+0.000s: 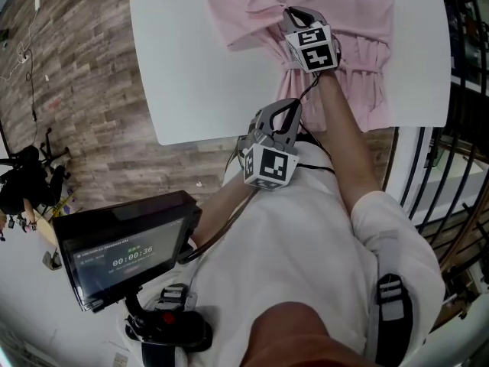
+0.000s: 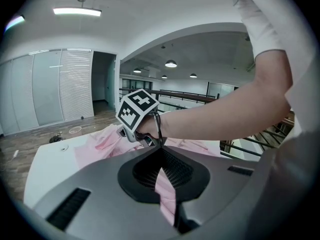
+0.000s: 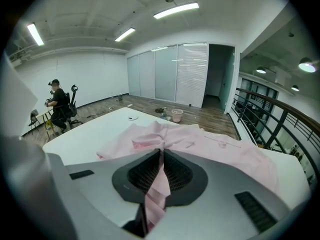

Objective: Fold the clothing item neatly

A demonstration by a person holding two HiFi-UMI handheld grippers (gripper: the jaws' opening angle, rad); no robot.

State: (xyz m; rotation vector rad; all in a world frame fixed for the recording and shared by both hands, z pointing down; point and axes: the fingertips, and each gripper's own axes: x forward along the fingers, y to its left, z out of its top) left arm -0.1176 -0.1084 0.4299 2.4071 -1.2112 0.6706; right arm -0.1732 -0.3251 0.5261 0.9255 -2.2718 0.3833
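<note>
Pink fabric shirt (image 1: 367, 21) lies crumpled at two o'clock on the white rectangular table (image 1: 191, 75); left gripper (image 2: 165, 184) and right gripper (image 3: 156, 179) each pinch its cloth.

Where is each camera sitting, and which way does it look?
Head view: on the person's head, looking steeply down at the table, pink garment, left gripper and right gripper; both arms and the torso show.
Left gripper view: rides the left gripper, looking along its jaws, shut on the garment, towards the right gripper; the right forearm shows.
Right gripper view: rides the right gripper, looking along its jaws, shut on the garment, across the table; no arm plainly shows.
Shared: all see garment and table.
</note>
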